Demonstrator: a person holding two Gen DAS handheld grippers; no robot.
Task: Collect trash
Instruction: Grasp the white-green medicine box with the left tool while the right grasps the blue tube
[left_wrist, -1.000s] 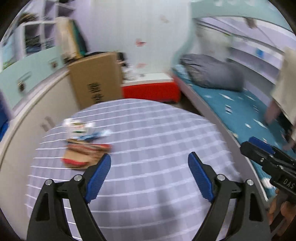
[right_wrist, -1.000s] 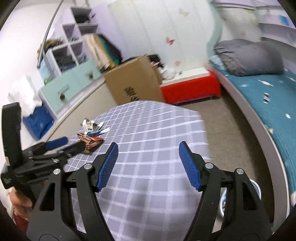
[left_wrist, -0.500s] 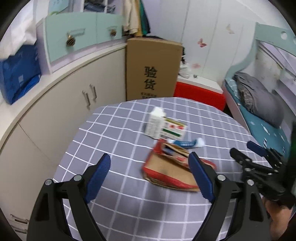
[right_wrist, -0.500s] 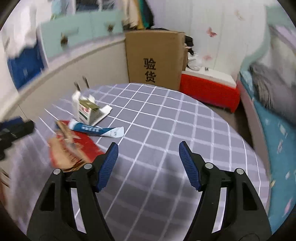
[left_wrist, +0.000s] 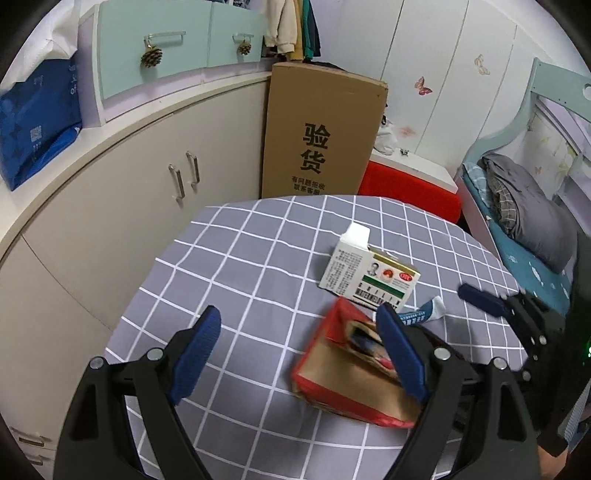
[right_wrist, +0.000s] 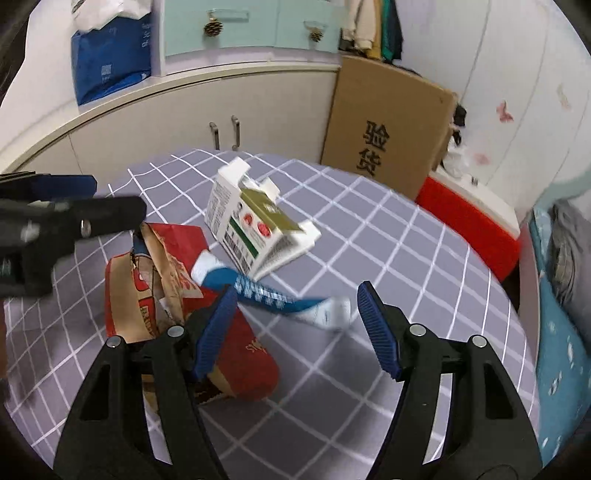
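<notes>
A round counter under a grey cloth with a white grid (left_wrist: 236, 258) fills both views, standing by a run of cream cupboard doors (left_wrist: 147, 184). Behind it a tall brown cardboard box printed with black characters (left_wrist: 317, 136) leans at the wall beside a low red chest with a white top (left_wrist: 410, 184). Only the left wrist view shows the bed with a rumpled grey quilt (left_wrist: 532, 214) clearly; in the right wrist view it is a blurred strip at the edge. A blue plastic bag (right_wrist: 110, 55) sits on the cupboard top.

The trash lies together on the cloth. Largest is a torn red and brown paper bag (left_wrist: 351, 369), crumpled flat; the right wrist view looks into its ripped mouth. Touching it is an opened white carton with green and red print (left_wrist: 369, 273); its raised flaps show only from the right. A flattened blue and white tube (right_wrist: 273, 295) lies against the carton and across the bag; the left view catches just its end.

The left gripper (left_wrist: 299, 358) hangs over the cloth, fingers wide apart and empty, the right finger above the bag. The right gripper (right_wrist: 295, 328) has its fingers apart too, holding nothing, with the tube beyond the gap between them.
</notes>
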